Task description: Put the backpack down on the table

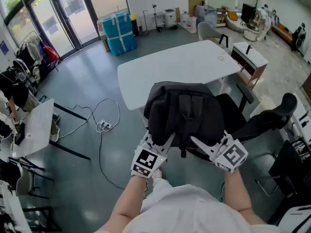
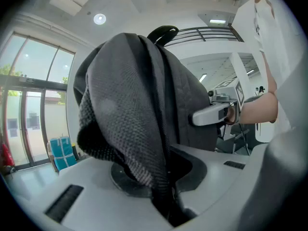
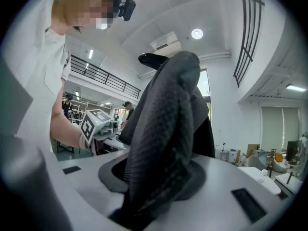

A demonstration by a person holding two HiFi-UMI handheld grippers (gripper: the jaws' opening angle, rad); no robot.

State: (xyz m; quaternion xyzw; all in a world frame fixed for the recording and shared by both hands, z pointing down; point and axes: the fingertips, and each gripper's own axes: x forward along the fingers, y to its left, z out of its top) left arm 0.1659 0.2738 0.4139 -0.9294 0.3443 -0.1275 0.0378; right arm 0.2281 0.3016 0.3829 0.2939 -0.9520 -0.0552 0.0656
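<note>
A dark grey backpack (image 1: 184,113) hangs in the air between both grippers, in front of the near edge of the white table (image 1: 165,69). My left gripper (image 1: 167,142) is shut on a mesh shoulder strap (image 2: 139,143) at the pack's lower left. On the pack's lower right, my right gripper (image 1: 197,142) is clamped on the other padded strap (image 3: 163,143). In the left gripper view the right gripper (image 2: 216,114) shows beyond the backpack (image 2: 144,90). The right gripper view shows the backpack (image 3: 168,114) filling the jaws, with the left gripper (image 3: 96,124) behind it.
A black office chair (image 1: 262,120) stands just right of the backpack, below the table's corner. A small ring-shaped object (image 1: 221,58) lies on the table's far right. Cables and a power strip (image 1: 104,125) lie on the floor to the left. A second desk (image 1: 36,125) stands at the far left.
</note>
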